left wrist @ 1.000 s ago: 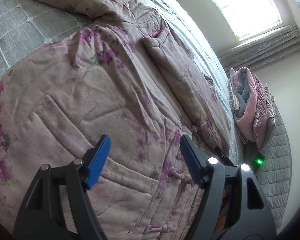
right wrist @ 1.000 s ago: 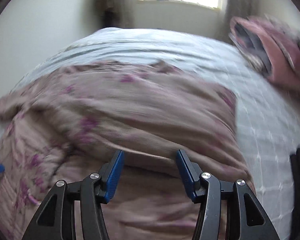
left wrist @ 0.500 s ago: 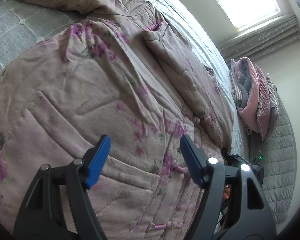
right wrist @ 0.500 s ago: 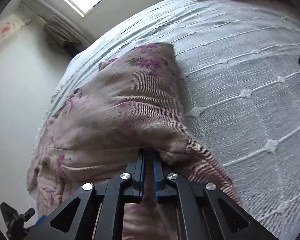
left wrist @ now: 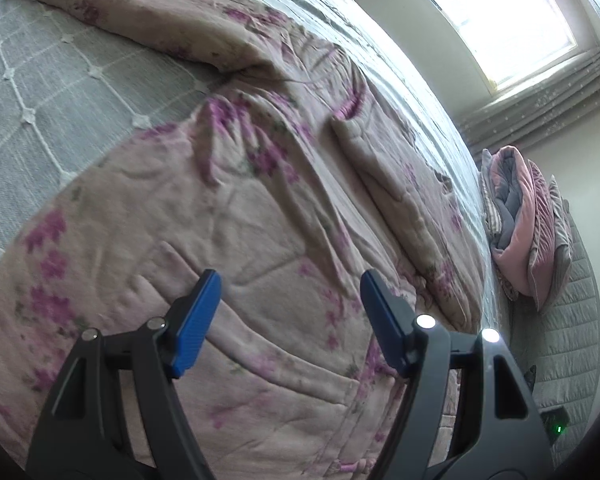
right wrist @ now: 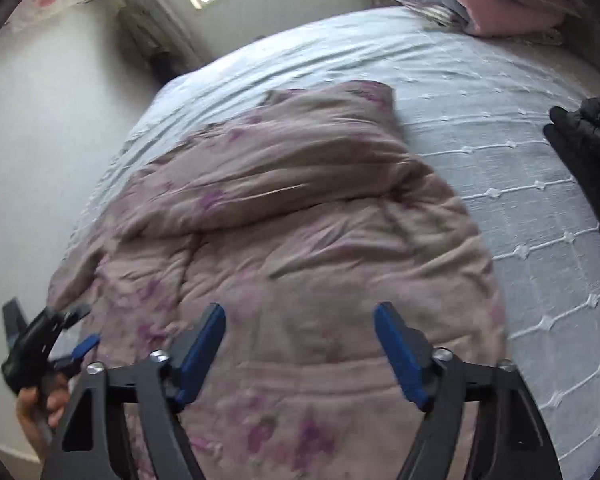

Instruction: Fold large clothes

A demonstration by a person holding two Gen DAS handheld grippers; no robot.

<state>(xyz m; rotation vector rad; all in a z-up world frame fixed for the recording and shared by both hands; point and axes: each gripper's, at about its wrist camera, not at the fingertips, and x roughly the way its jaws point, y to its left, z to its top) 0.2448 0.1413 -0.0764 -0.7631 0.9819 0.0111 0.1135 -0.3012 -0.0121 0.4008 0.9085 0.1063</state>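
Note:
A pink quilted garment with purple flowers (left wrist: 260, 200) lies spread on the bed. My left gripper (left wrist: 290, 284) hovers open over its lower front, with nothing between the blue pads. One sleeve (left wrist: 140, 12) stretches out at the upper left; the other sleeve (left wrist: 400, 200) lies folded over the body. In the right wrist view the garment (right wrist: 300, 240) fills the middle, its folded sleeve (right wrist: 300, 160) across the top. My right gripper (right wrist: 300, 316) hangs above the hem, jaws opening, nothing between them. A hand holds the left gripper (right wrist: 52, 320) at the lower left.
The bed carries a grey bedspread (left wrist: 40, 100) with a white knotted diamond pattern. A folded pink and grey quilt (left wrist: 520, 232) is stacked at the bed's head. A black padded garment (right wrist: 588, 140) lies at the right edge. A wall (right wrist: 40, 140) runs close along the left side.
Half a second ago my right gripper was shut on a fold of the garment; it has since let go, opened and drawn back. The left gripper shifted slightly over the garment.

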